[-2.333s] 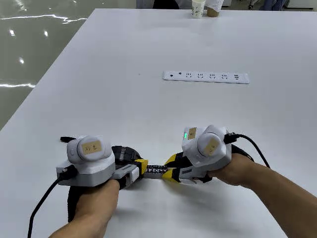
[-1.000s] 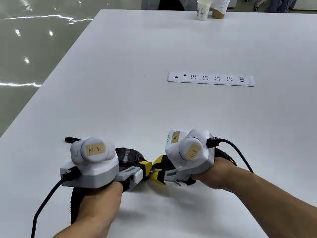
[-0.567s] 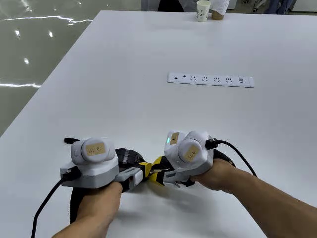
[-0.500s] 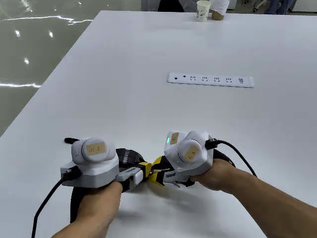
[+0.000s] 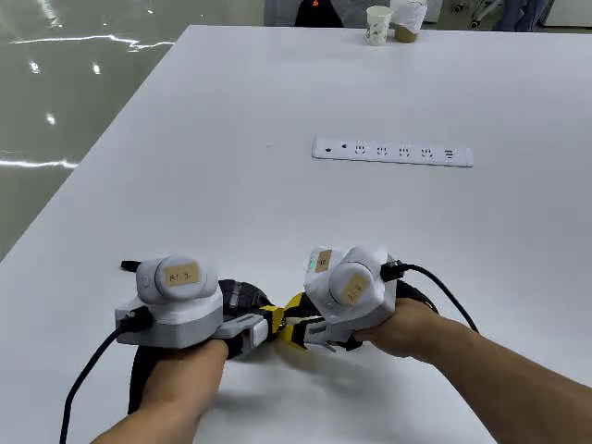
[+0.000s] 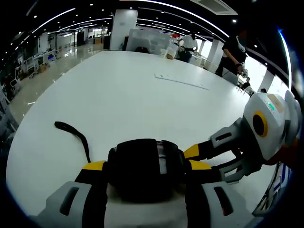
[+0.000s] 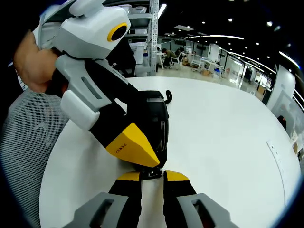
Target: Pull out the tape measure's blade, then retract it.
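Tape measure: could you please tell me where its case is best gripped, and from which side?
Grip the black case across its two broad sides, coming from the side away from the blade slot, much as the left gripper holds it. The rounded edge would likely slip, and this approach leaves the hook at the slot open to the right gripper.

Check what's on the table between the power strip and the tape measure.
Nothing: in the head view the table is bare white from the power strip down to the tape measure clamped in the left gripper. The left gripper view agrees.
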Demonstrator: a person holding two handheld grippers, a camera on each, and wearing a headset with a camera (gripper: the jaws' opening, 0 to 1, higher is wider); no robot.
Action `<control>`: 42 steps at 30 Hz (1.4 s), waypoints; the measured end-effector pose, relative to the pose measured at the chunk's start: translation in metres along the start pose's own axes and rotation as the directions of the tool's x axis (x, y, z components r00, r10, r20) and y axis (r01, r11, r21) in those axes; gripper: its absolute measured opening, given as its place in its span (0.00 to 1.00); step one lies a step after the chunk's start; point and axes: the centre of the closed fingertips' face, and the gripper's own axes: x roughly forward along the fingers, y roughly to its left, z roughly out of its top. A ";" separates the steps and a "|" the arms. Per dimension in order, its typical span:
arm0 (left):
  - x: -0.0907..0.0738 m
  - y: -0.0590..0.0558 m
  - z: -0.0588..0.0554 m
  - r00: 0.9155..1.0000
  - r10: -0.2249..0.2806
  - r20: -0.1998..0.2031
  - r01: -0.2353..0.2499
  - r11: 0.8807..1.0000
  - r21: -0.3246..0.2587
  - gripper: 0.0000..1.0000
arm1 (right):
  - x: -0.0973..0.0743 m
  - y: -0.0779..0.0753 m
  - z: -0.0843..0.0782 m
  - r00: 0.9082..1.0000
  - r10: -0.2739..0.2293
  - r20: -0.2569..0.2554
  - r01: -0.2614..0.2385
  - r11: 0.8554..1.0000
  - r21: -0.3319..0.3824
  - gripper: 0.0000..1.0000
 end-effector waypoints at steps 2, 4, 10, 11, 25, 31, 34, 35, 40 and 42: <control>0.000 0.000 0.000 1.000 0.000 -0.006 0.000 1.000 0.019 0.62 | -0.001 -0.001 0.000 1.000 -0.005 0.002 0.005 1.000 0.003 0.14; -0.001 0.000 -0.001 1.000 -0.003 -0.012 0.003 1.000 0.028 0.61 | -0.003 -0.001 0.001 1.000 -0.010 0.005 0.010 1.000 0.004 0.15; -0.005 -0.002 -0.001 1.000 -0.014 -0.012 0.015 0.999 0.041 0.64 | -0.008 -0.001 -0.001 1.000 -0.021 0.008 0.021 1.000 0.017 0.16; -0.006 -0.003 -0.001 1.000 -0.017 -0.012 0.018 0.999 0.051 0.64 | -0.010 -0.002 -0.002 1.000 -0.025 0.007 0.025 0.999 0.020 0.16; -0.017 -0.003 -0.001 0.998 -0.062 -0.010 0.063 0.994 0.084 0.67 | -0.032 -0.001 -0.013 0.998 -0.064 0.004 0.064 0.997 0.053 0.23; -0.021 -0.006 -0.003 0.996 -0.086 -0.007 0.086 0.990 0.109 0.70 | -0.045 0.000 -0.016 0.997 -0.081 0.012 0.080 0.994 0.074 0.28; -0.024 -0.005 -0.002 0.996 -0.092 0.004 0.091 0.990 0.109 0.71 | -0.052 0.000 -0.018 0.995 -0.095 0.013 0.094 0.993 0.078 0.29; -0.025 -0.005 -0.002 0.995 -0.097 0.009 0.095 0.990 0.106 0.72 | -0.054 0.000 -0.018 0.995 -0.099 0.013 0.098 0.992 0.080 0.30; -0.028 -0.007 -0.005 0.993 -0.122 0.007 0.120 0.985 0.125 0.76 | -0.067 0.002 -0.023 0.992 -0.124 0.016 0.122 0.988 0.095 0.33; -0.030 -0.009 -0.007 0.991 -0.136 0.010 0.133 0.982 0.133 0.77 | -0.072 0.003 -0.026 0.991 -0.135 0.019 0.132 0.985 0.107 0.34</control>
